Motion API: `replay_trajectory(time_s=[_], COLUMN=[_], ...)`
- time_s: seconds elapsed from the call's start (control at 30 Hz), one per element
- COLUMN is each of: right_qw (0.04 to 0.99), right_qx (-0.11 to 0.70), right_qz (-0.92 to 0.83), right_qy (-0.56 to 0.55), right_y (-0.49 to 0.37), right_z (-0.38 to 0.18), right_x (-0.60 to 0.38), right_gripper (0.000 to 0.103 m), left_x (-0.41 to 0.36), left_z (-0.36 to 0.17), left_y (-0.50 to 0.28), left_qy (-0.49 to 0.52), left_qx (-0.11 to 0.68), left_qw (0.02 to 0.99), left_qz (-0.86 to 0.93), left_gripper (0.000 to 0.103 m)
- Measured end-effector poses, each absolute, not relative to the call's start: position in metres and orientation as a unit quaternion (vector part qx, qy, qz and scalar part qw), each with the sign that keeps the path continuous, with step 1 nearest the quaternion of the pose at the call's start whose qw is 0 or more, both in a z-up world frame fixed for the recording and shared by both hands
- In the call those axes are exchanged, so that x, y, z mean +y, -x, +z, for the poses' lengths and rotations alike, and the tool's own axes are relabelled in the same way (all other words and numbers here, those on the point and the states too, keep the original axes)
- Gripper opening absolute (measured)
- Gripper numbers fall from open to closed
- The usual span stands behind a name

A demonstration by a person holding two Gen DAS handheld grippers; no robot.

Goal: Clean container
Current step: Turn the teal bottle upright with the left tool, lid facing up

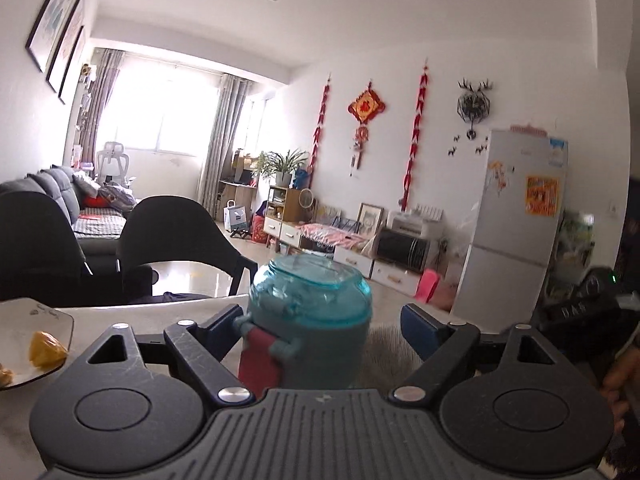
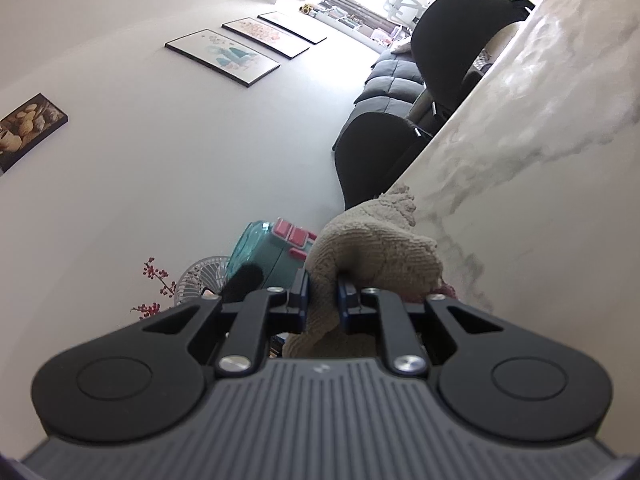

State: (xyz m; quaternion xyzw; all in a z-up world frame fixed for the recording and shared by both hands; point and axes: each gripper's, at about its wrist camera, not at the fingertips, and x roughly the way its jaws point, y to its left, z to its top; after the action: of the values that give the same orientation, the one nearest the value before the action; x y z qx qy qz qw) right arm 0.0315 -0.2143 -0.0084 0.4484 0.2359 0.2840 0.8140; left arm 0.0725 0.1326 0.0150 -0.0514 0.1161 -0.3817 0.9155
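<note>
Left wrist view. We record the left gripper [image 1: 323,322] at lower centre, its jaws spread wide. A teal container [image 1: 310,320] with a clear lid stands between them; the left finger [image 1: 220,326] lies against or just beside its side, the right finger [image 1: 420,326] stands apart from it. A red latch [image 1: 259,358] shows on the container's near side. Behind it, lower right of centre, we note a patch of beige towel [image 1: 386,354]. At the left edge sits a glass plate [image 1: 24,322] on the marble table [image 1: 148,314], bearing a yellow food piece [image 1: 46,350]. Further back: two black chairs [image 1: 176,232], a grey sofa [image 1: 48,192], a white refrigerator [image 1: 516,224] at right.

Right wrist view, rolled sideways. We record the right gripper [image 2: 323,298] at lower centre, jaws clenched on a beige towel [image 2: 376,248]. The teal container [image 2: 264,252] appears left of the towel, touching it, red latches [image 2: 290,234] facing up-frame. The marble table [image 2: 540,160] fills the right side. Also listed: framed pictures [image 2: 224,58] at upper left, a small white fan [image 2: 200,280] beside the container.
</note>
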Motion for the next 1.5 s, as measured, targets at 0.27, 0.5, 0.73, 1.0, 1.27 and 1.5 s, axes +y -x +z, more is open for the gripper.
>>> replay_trajectory(time_s=[0.27,0.5,0.73,1.0,1.27,1.5], right_qw=[0.810,0.812,0.812,0.810,0.805,0.801], right_qx=[0.247,0.243,0.236,0.234,0.229,0.238], right_qz=[0.294,0.289,0.285,0.287,0.305,0.352], right_qy=[-0.444,-0.445,-0.450,-0.455,-0.455,-0.423], right_y=[-0.035,-0.033,-0.032,-0.030,-0.032,-0.037], right_z=[-0.008,-0.006,-0.006,-0.007,-0.003,0.001], right_x=[-0.203,-0.206,-0.210,-0.214,-0.211,-0.192], right_gripper=[0.014,0.014,0.014,0.014,0.014,0.014], left_x=[0.122,0.093,0.069,0.072,0.091,0.090], left_z=[0.010,0.022,0.033,0.038,0.034,0.031], left_y=[-0.062,-0.043,-0.028,-0.034,-0.053,-0.052], left_qy=[0.065,0.071,0.054,0.041,0.066,0.071], left_qx=[0.118,0.139,0.142,0.143,0.156,0.153], left_qw=[0.938,0.962,0.973,0.960,0.953,0.954], left_qz=[-0.319,-0.226,-0.176,-0.237,-0.252,-0.248], left_gripper=[0.071,0.071,0.071,0.078,0.071,0.071])
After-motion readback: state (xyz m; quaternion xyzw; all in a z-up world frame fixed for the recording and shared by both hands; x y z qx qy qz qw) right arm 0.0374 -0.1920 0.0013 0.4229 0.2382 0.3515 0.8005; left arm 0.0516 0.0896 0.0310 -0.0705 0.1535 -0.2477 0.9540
